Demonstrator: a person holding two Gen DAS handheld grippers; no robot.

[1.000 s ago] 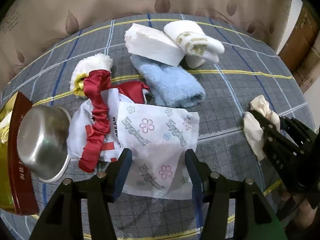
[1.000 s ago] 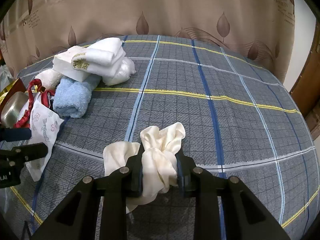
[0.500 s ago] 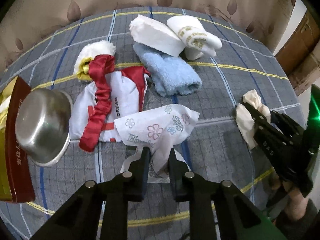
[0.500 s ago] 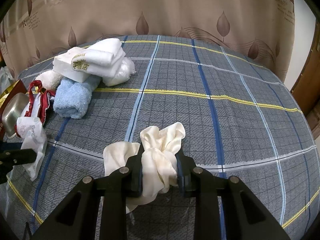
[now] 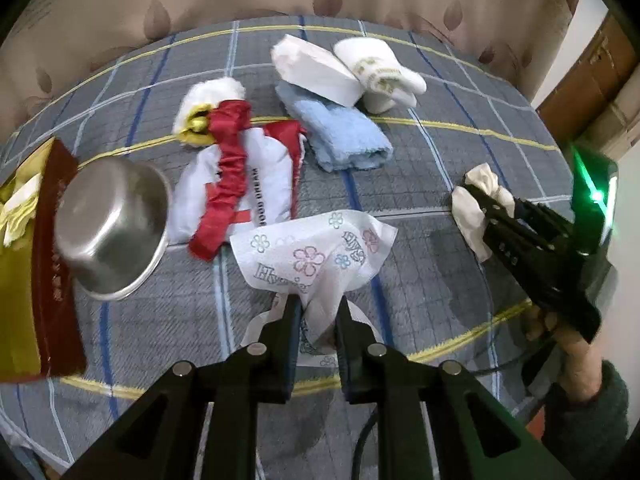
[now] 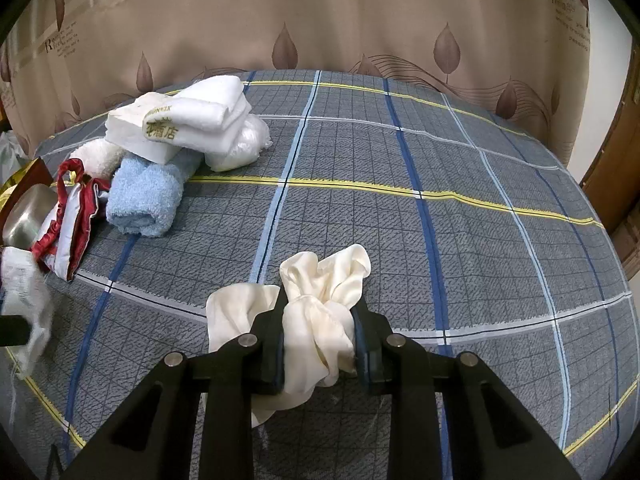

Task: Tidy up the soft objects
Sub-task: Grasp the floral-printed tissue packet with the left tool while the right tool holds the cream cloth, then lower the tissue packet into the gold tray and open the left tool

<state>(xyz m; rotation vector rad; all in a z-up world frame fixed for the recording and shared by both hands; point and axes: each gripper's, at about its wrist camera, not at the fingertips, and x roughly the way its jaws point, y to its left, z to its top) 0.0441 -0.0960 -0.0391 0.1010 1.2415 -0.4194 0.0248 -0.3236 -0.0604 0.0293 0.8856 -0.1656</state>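
My left gripper point(image 5: 318, 304) is shut on a white tissue pack printed with flowers point(image 5: 316, 248), lifted off the plaid cloth. It shows blurred at the left edge of the right wrist view, tissue pack point(image 6: 24, 308). My right gripper point(image 6: 320, 316) is shut on a cream satin cloth point(image 6: 320, 300), low over the table; from the left wrist view the right gripper point(image 5: 486, 204) holds the cream cloth point(image 5: 472, 216) at the right. A blue towel point(image 5: 340, 136), a white tissue block point(image 5: 316, 68), a rolled white towel point(image 5: 380, 68) and a white-and-red bag point(image 5: 240, 176) lie beyond.
A steel bowl point(image 5: 108, 224) leans on a red-and-gold box point(image 5: 36, 272) at the left. A white fluffy item point(image 5: 208, 96) lies behind the bag. The round table's plaid cloth point(image 6: 440, 208) is backed by a beige curtain point(image 6: 320, 20). A person's hand point(image 5: 576, 344) grips the right tool.
My left gripper closed on the flowered tissue pack and lifted it, pulling it back from the white-and-red bag. The right gripper and its cream cloth stayed put.
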